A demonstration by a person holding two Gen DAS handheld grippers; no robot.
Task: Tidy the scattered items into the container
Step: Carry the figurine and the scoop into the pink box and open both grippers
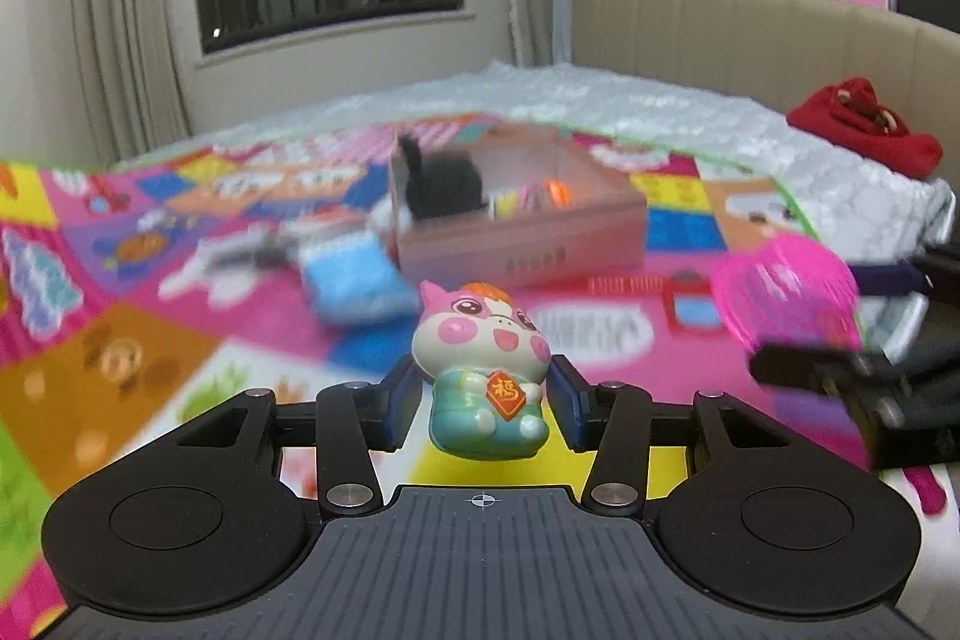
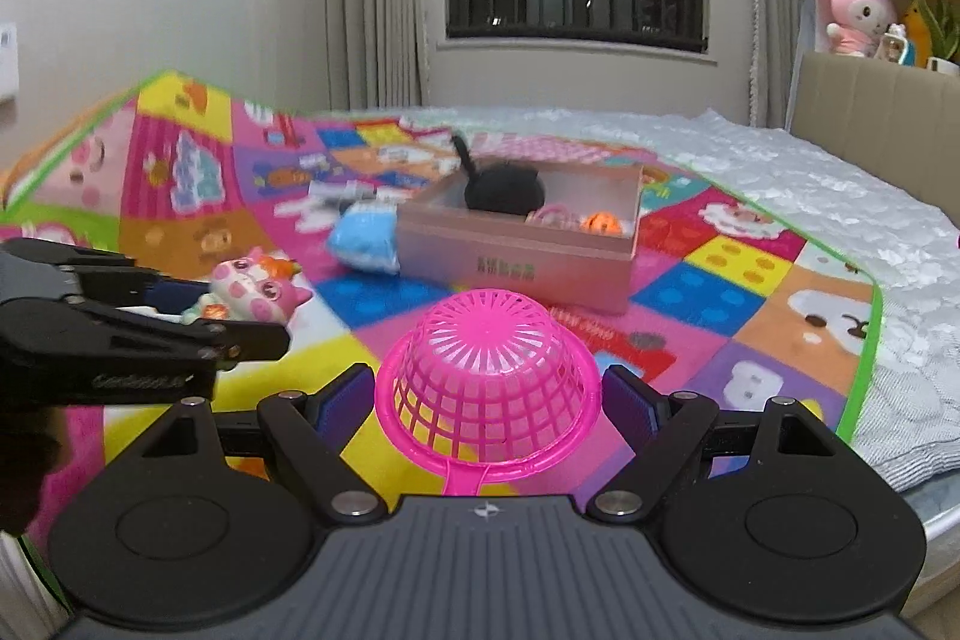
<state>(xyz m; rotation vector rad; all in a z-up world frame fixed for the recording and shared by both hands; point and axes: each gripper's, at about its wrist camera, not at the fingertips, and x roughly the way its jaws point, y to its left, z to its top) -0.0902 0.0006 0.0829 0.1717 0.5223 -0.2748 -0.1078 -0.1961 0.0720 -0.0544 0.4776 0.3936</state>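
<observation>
I see bed (image 2: 780, 160) under play mat (image 2: 750, 274); on mat: box (image 2: 516, 256), blue pouch (image 2: 366, 238); red bag (image 1: 864, 124) on quilt.

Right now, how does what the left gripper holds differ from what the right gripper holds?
The left gripper holds a pig figurine, solid, glossy, white, pink and teal, upright. The right gripper holds a pink basket, an open lattice, one colour, dome up with a handle toward the camera. The figurine fills less of its gripper's gap than the basket does. Both are held above the play mat, short of the pink box.
</observation>
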